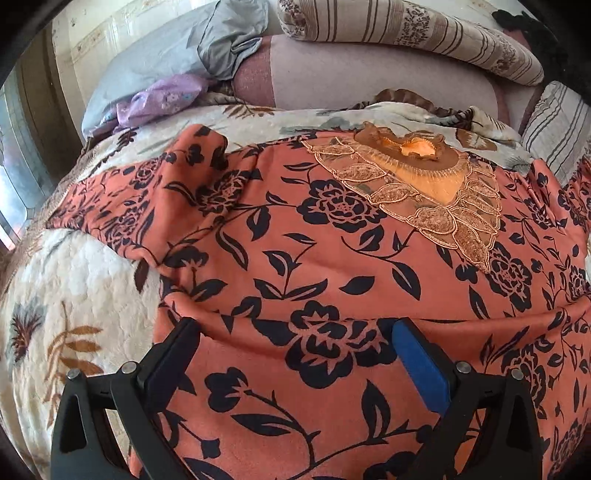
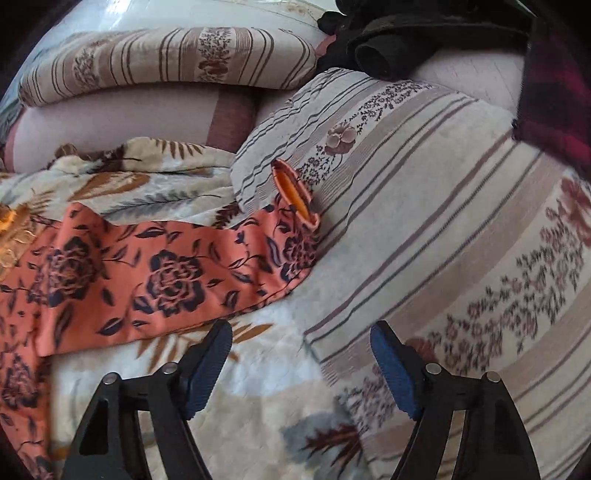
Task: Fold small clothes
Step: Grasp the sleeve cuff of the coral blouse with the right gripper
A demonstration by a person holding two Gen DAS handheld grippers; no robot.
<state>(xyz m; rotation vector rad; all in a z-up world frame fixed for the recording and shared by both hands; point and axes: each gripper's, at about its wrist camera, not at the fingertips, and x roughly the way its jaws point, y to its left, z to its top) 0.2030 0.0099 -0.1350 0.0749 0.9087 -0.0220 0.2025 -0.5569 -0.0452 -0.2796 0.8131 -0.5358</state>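
An orange top with black flowers lies spread flat on the bed, its gold lace collar at the far side. Its left sleeve lies folded over towards the body. My left gripper is open and hovers low over the top's lower part. In the right wrist view the right sleeve stretches out to the right, its orange-lined cuff resting against a striped pillow. My right gripper is open and empty, just below the sleeve's lower edge.
A cream leaf-patterned blanket covers the bed. A folded striped quilt and grey and purple cloths lie at the back. Dark clothes and a red plaid cloth sit behind the pillow.
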